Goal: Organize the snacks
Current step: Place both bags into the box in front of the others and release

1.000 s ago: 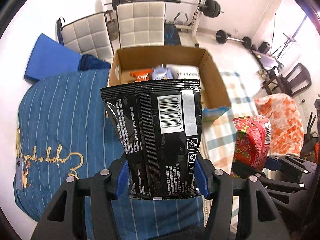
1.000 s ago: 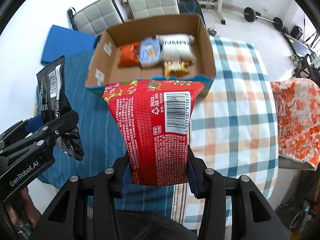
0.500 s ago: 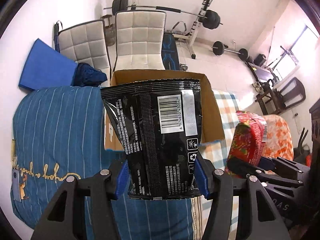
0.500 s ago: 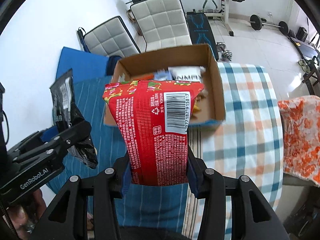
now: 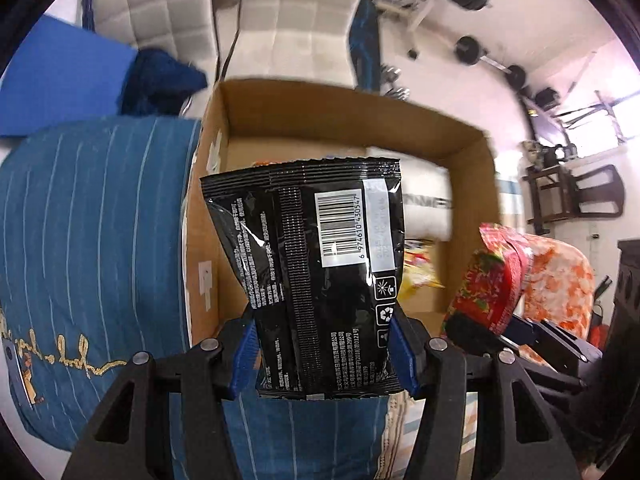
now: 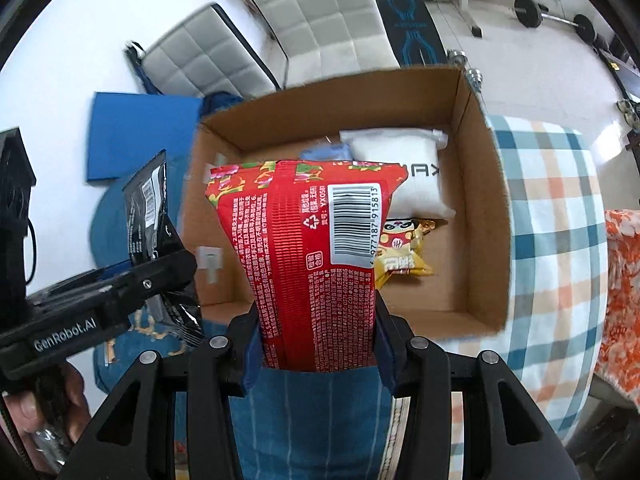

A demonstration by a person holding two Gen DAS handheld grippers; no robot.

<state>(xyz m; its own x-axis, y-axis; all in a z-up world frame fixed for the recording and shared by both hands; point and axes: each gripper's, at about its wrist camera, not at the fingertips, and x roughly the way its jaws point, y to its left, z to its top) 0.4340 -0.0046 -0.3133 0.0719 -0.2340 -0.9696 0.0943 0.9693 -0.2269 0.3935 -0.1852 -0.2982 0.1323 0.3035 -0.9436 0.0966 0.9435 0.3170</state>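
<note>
My left gripper (image 5: 326, 354) is shut on a black snack bag (image 5: 316, 264), held upright over the near left part of an open cardboard box (image 5: 336, 116). My right gripper (image 6: 318, 346) is shut on a red snack bag (image 6: 308, 256), held upright above the box's (image 6: 486, 208) near edge. Inside the box lie a white packet (image 6: 404, 168), a yellow snack (image 6: 400, 260) and a pale blue packet (image 6: 322, 154). The red bag (image 5: 490, 276) shows at the right of the left wrist view. The black bag (image 6: 150, 216) shows at the left of the right wrist view.
The box stands on a table with a blue striped cloth (image 5: 88, 216) on the left and a checked cloth (image 6: 556, 216) on the right. Padded white chairs (image 6: 320, 12) stand behind it. Gym weights (image 5: 468, 46) lie on the floor. An orange floral cloth (image 5: 560, 276) is at the right.
Both grippers moved forward toward the box, which now looks much larger and closer under the two bags. Each bag stays gripped as before.
</note>
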